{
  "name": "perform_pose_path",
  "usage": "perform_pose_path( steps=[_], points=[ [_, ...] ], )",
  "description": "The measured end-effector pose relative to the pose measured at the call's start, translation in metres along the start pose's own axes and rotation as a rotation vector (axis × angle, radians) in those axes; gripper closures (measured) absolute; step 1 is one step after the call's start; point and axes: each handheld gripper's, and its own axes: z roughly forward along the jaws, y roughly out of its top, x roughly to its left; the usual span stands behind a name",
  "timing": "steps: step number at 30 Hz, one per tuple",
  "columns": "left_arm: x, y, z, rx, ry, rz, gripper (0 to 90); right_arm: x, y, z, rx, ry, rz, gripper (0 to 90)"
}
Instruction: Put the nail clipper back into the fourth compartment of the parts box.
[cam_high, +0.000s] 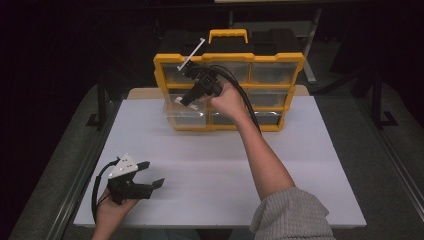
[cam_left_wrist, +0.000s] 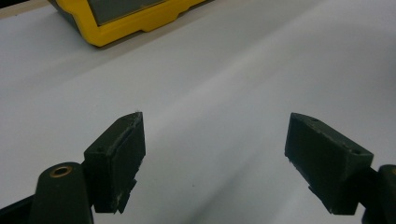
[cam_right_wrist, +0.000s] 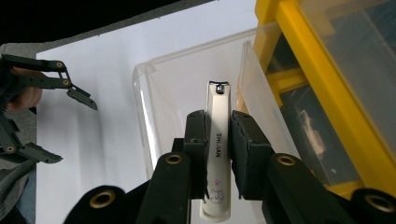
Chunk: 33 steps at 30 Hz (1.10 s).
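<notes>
Holding a white nail clipper (cam_right_wrist: 218, 154) flat-sided over the open clear drawer (cam_right_wrist: 154, 107), right gripper (cam_right_wrist: 218, 140) clamped mid-body; looks light, stiff, slippery. Left gripper (cam_high: 152, 175) jaws apart.

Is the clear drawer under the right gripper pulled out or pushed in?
Pulled out: the clear drawer juts forward from the yellow organizer, with the nail clipper clamped in the right gripper over it.

left gripper (cam_high: 150, 175): matte black linkage frame wearing a grey three-cornered plate, black cable trailing | right gripper (cam_right_wrist: 218, 140): blocky black fingers (cam_right_wrist: 196, 135) showing brass-ringed pivot holes, black cables looping | right sleeve (cam_high: 295, 215): person wearing grey ribbed knit
</notes>
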Motion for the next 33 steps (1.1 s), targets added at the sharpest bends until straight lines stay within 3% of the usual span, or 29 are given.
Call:
perform_pose_path(
  steps=[11, 18, 26, 28, 33],
  points=[
    [0.001, 0.0, 0.0, 0.011, -0.002, 0.012, 20.2, -0.001, -0.011, 0.016, 0.043, -0.002, 0.001, 75.5],
    [0.0, 0.0, 0.001, 0.012, -0.004, 0.01, 20.2, -0.001, -0.012, 0.015, 0.042, -0.017, 0.015, 73.8],
    [0.0, 0.0, 0.002, 0.01, -0.001, 0.006, 20.2, 0.001, -0.015, -0.011, -0.072, -0.021, 0.02, 68.9],
    [0.001, 0.001, 0.003, 0.012, -0.002, 0.016, 20.2, 0.001, -0.02, -0.025, -0.109, -0.003, 0.048, 61.0],
    [-0.001, 0.001, 0.004, 0.008, -0.006, 0.004, 20.2, -0.001, -0.032, -0.041, -0.169, -0.009, 0.054, 52.5]
  ],
)
